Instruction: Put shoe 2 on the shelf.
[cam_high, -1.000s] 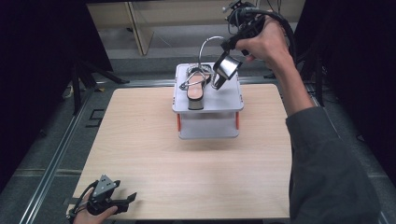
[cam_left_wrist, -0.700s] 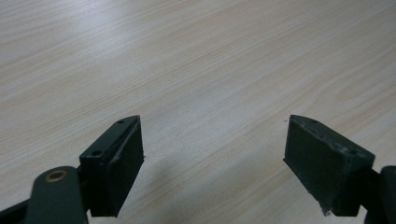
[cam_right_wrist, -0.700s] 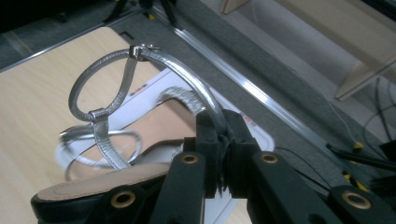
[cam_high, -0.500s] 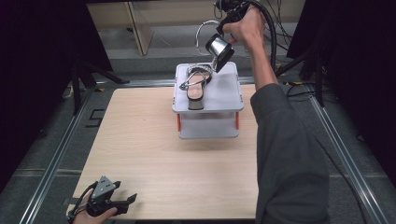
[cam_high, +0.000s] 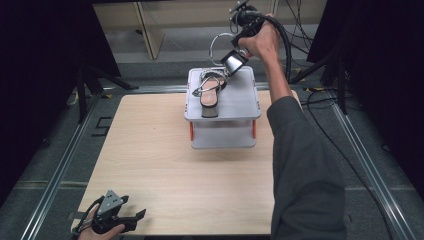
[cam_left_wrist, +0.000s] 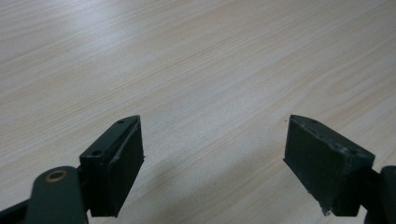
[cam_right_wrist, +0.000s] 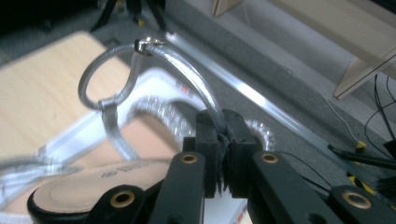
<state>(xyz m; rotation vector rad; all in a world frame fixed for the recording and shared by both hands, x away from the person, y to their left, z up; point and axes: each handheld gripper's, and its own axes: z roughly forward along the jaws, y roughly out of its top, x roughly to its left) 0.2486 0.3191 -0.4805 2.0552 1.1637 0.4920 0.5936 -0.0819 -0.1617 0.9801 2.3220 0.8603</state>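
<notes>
- Resting at the near left corner of the table (cam_high: 150, 175), the left gripper (cam_high: 131, 221) has its jaws spread wide with only bare wood between them in the left gripper view; it is best left parked there, well apart from the work.
- Lying on top of the grey box (cam_high: 235, 102), the first sandal (cam_high: 210, 90) points toe-first toward the person; it sets the line the second one should probably follow.
- Hanging just above the far edge of the box, the second sandal (cam_high: 231, 59) is carried by its clear ankle strap (cam_right_wrist: 154, 51), with the right gripper (cam_high: 243, 37) clamped on that strap, jaws pressed together around it in the right gripper view.
- Lowering slowly seems wise, since a shoe held by a thin loop can swing and twist; let it hang quiet before it touches.
- Aiming for the bare part of the lid to the right of the first sandal should keep the two from tangling straps.
- Releasing should wait until the sole lies flat, or the shoe may tip off the far edge.
</notes>
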